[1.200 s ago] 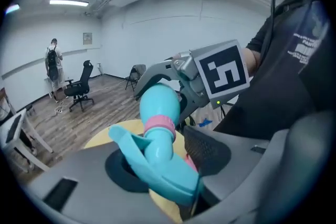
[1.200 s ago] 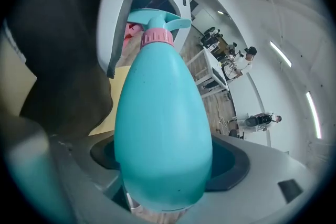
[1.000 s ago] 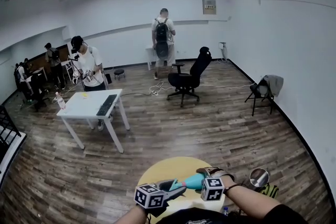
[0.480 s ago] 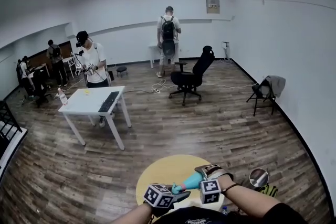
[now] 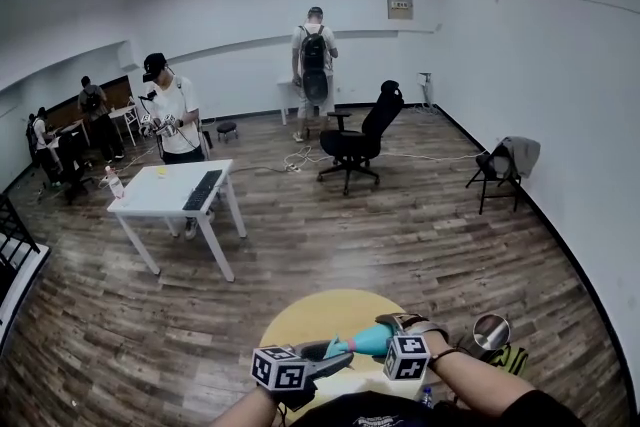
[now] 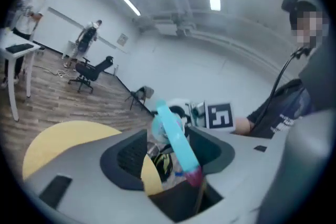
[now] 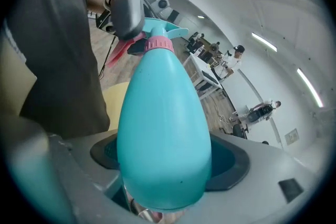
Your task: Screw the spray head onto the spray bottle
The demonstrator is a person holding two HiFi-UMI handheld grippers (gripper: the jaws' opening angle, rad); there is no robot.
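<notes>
Wood-floored workroom, other people busy at 10 to 12 o'clock; a round yellow table (image 5: pixel 300 317) sits at 6 o'clock of the head view, with both tools held over its near edge. Right gripper (image 7: pixel 165 161): jaws set wide and clamped on the belly of the teal spray bottle (image 7: pixel 163 118), base toward its camera. The bottle's long axis runs away from those jaws toward 12 o'clock in the right gripper view, ending at the pink collar (image 7: pixel 157 43) and the spray head (image 7: pixel 168 26) seated on the neck. In the head view that axis lies nearly level, neck toward 9 o'clock, aimed straight at the left gripper (image 5: pixel 338 355). Left gripper: jaws have just been opening; the spray head stands between them, slanted from 11 to 5 o'clock in the left gripper view, and the pads (image 6: pixel 126 157) appear clear of it (light contact on the far pad cannot be excluded). Judgement: the left hand is the nearer to the head, so a fresh grip and a turn about the bottle's axis is the likely next step. Thread engagement is not visible.
</notes>
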